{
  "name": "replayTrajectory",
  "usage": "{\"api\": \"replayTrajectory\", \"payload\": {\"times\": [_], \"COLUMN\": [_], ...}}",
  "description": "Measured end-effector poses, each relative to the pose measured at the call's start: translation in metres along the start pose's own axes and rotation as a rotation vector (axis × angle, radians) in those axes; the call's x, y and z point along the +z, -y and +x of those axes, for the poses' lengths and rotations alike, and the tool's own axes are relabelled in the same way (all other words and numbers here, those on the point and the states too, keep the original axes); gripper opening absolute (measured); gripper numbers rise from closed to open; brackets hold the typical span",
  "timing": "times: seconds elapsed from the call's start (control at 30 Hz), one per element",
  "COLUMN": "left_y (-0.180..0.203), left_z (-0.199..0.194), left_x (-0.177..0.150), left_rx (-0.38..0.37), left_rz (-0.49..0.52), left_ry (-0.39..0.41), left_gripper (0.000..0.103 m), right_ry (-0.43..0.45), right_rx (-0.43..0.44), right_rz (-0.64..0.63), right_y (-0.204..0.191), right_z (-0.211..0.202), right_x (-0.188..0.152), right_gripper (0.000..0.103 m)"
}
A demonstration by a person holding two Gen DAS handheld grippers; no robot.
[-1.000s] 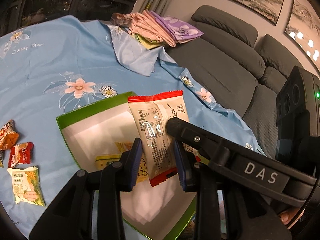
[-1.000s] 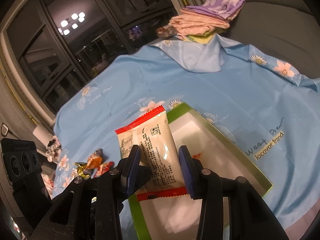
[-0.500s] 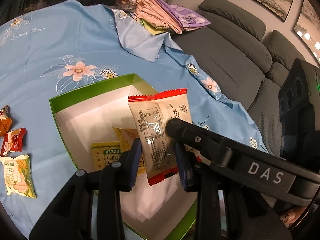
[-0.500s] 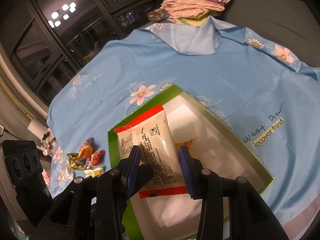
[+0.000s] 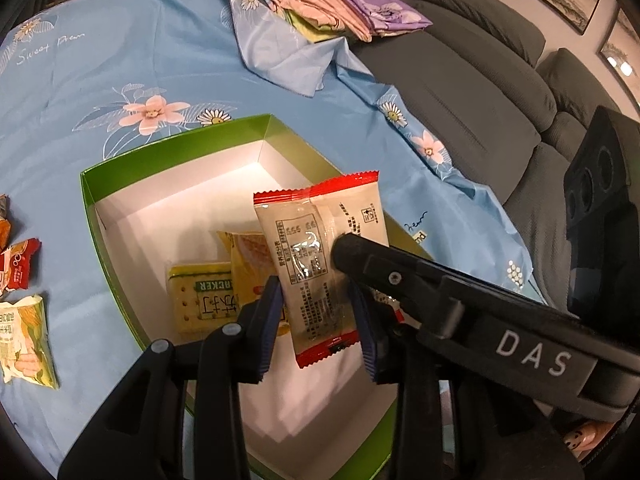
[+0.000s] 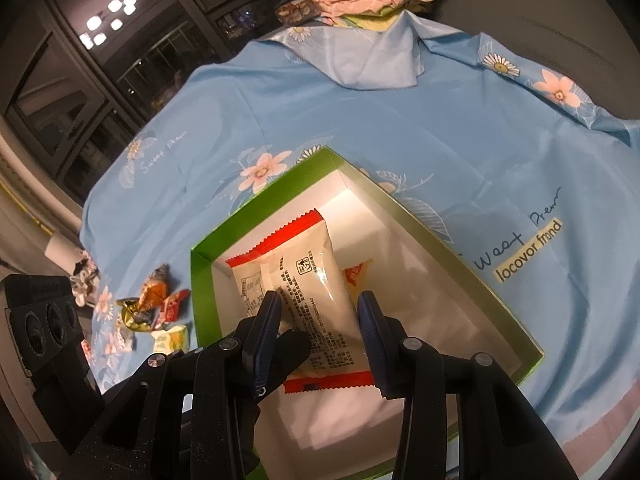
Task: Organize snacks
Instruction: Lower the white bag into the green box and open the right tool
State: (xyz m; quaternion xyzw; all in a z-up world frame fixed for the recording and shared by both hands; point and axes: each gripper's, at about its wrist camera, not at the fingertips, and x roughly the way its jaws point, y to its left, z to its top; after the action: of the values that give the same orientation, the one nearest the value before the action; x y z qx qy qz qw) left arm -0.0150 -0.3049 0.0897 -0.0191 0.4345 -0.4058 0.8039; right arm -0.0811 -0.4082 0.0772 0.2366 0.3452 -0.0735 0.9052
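A beige snack packet [image 5: 320, 264] with red ends hangs over the open green box [image 5: 176, 152], whose inside is white. My left gripper [image 5: 316, 312] has its pads against the packet's lower sides, and its jaws are opening. My right gripper [image 6: 318, 320] is shut on the same packet [image 6: 312, 280]; its black arm crosses the left wrist view from the right. A yellow cracker pack [image 5: 200, 300] and another yellow packet [image 5: 246, 264] lie in the box.
Loose snacks [image 5: 24, 336] lie on the blue flowered cloth [image 5: 132, 52] left of the box, and also appear as a small heap [image 6: 156, 300] in the right wrist view. Folded cloths [image 5: 340, 12] are stacked at the far edge. A grey sofa [image 5: 460, 92] runs along the right.
Both grippers have sunk toward the green box with the packet between them. The box fills more of both views, and the packets lying inside it have come into sight.
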Motion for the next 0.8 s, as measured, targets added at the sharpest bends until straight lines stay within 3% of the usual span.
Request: {"api": "replayTrajectory", "payload": {"times": [0.4, 0.8], "left_y": [-0.001, -0.006], "left_z": [0.014, 0.016], "left_x": [-0.004, -0.006], "left_rx": [-0.001, 0.037], "left_rz": [-0.029, -0.042], "left_ry": [-0.074, -0.088], "left_gripper": [0.036, 0.035], "right_ry": [-0.021, -0.073], "right_rx": [-0.016, -0.045], "right_rz": [-0.003, -0.025], "right_y": [0.007, 0.003], "right_z": [0.004, 0.019], "right_x": [-0.001, -0.003], "right_gripper": [0.043, 0.043]}}
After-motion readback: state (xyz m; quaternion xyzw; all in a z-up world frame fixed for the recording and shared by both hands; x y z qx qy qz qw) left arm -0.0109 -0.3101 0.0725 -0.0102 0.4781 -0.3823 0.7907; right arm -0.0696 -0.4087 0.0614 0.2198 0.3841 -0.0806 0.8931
